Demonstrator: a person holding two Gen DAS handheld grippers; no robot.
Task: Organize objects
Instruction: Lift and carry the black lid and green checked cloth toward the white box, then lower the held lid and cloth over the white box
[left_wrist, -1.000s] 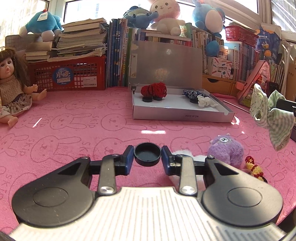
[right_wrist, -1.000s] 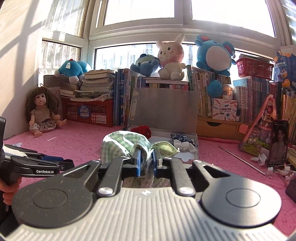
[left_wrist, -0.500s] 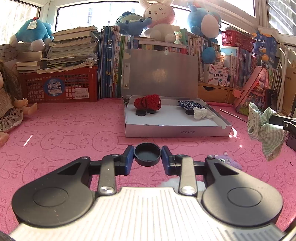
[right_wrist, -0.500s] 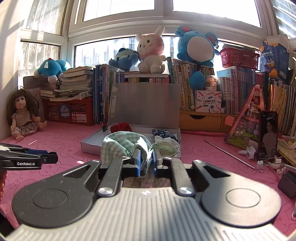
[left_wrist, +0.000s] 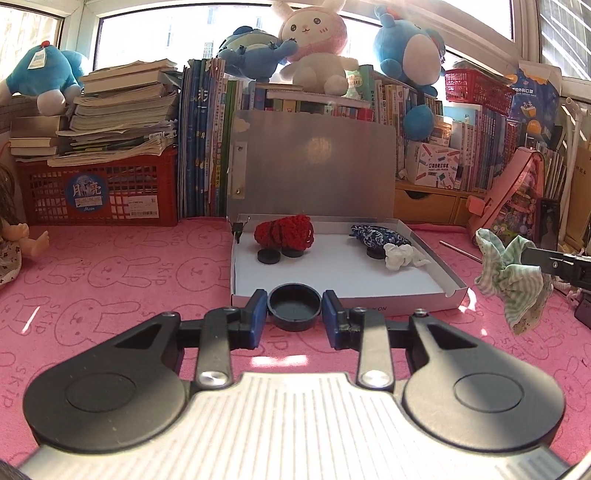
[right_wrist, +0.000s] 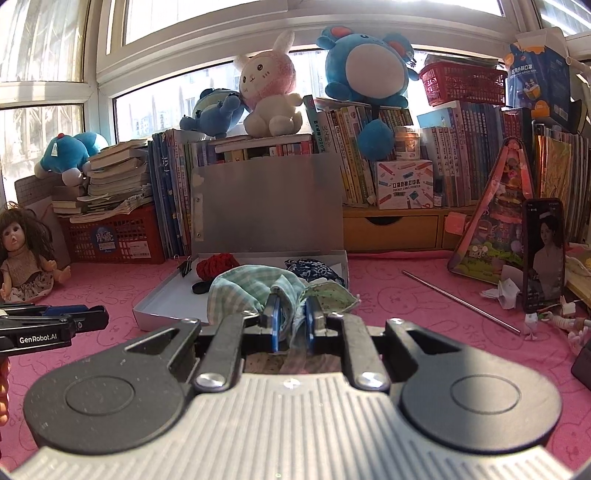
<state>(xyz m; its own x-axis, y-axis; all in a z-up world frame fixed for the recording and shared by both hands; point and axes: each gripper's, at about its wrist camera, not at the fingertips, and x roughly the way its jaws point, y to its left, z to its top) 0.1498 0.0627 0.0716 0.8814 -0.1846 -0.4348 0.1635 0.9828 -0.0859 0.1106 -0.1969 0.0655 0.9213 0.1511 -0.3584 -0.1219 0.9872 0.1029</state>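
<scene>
My left gripper (left_wrist: 294, 316) has its blue pads set wide around a black round cap (left_wrist: 294, 309), one pad against each side, carried just in front of the near wall of the open box (left_wrist: 413, 303). My right gripper (right_wrist: 292, 320) is closed down narrow on a green checked cloth (right_wrist: 243, 290), which bunches up over the fingertips and, seen from the left camera, hangs clear of the table.

The table wears a pink cloth (left_wrist: 122, 284) printed with rabbits. Behind it runs a wall of books under bright windows, with two red baskets and four plush toys on top: three blue, one pink rabbit (left_wrist: 314, 48). One doll (right_wrist: 24, 254) sits at the left edge.

Inside the box, lid upright, I count one red crocheted piece (left_wrist: 284, 230), one blue patterned piece (left_wrist: 378, 234), one white piece (left_wrist: 402, 256), and three small black discs (left_wrist: 268, 256).
</scene>
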